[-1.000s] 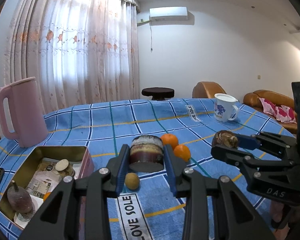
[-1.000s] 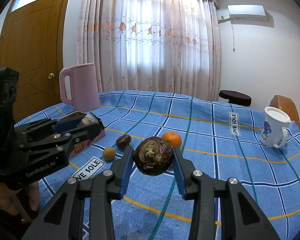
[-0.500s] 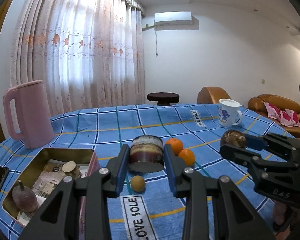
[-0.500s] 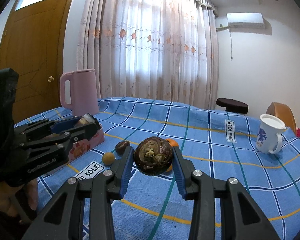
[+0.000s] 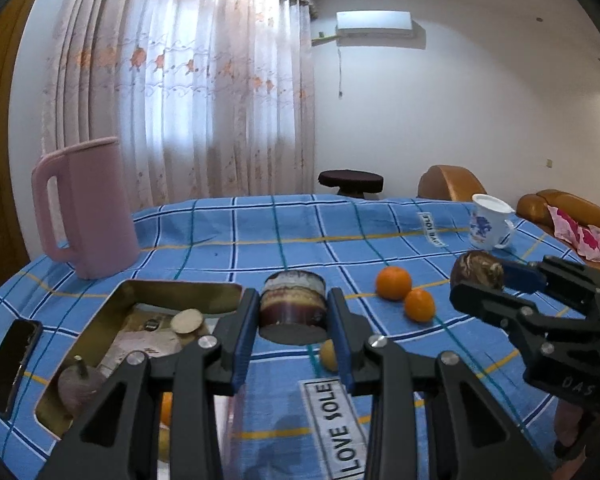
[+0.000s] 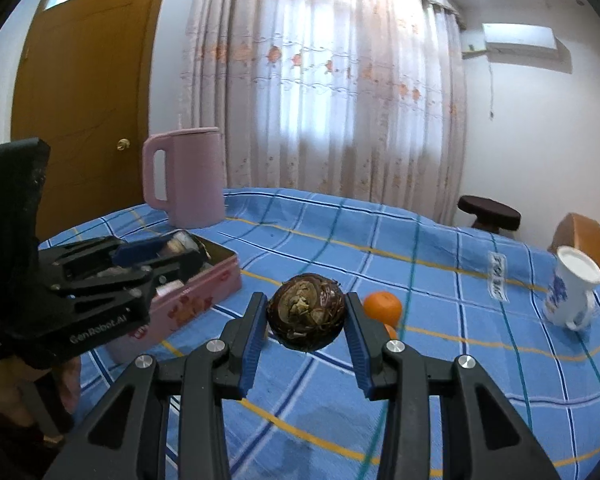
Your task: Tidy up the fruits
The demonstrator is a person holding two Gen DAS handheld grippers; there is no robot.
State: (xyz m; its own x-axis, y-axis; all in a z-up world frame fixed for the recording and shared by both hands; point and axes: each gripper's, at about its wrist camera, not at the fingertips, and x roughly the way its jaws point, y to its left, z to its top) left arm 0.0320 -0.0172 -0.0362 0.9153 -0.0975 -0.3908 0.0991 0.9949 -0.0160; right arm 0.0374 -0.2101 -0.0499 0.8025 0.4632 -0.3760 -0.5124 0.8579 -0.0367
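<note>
Item, nearest: left gripper (image 5: 293,322) clamped on a dark cut-ended fruit (image 5: 293,305), flat face toward us, short axis running front to back. Right gripper (image 6: 306,330) clamped on a round husked fruit (image 6: 306,311), no clear long axis. We carry both level to the tin (image 5: 172,289) and release low. Beyond: two oranges (image 5: 394,283) on the cloth.

Open cloth lies far across the table (image 5: 260,232); the tin (image 5: 172,292) and jug (image 5: 88,208) block the left, two oranges (image 5: 394,282) and a mug (image 5: 490,222) the right.
</note>
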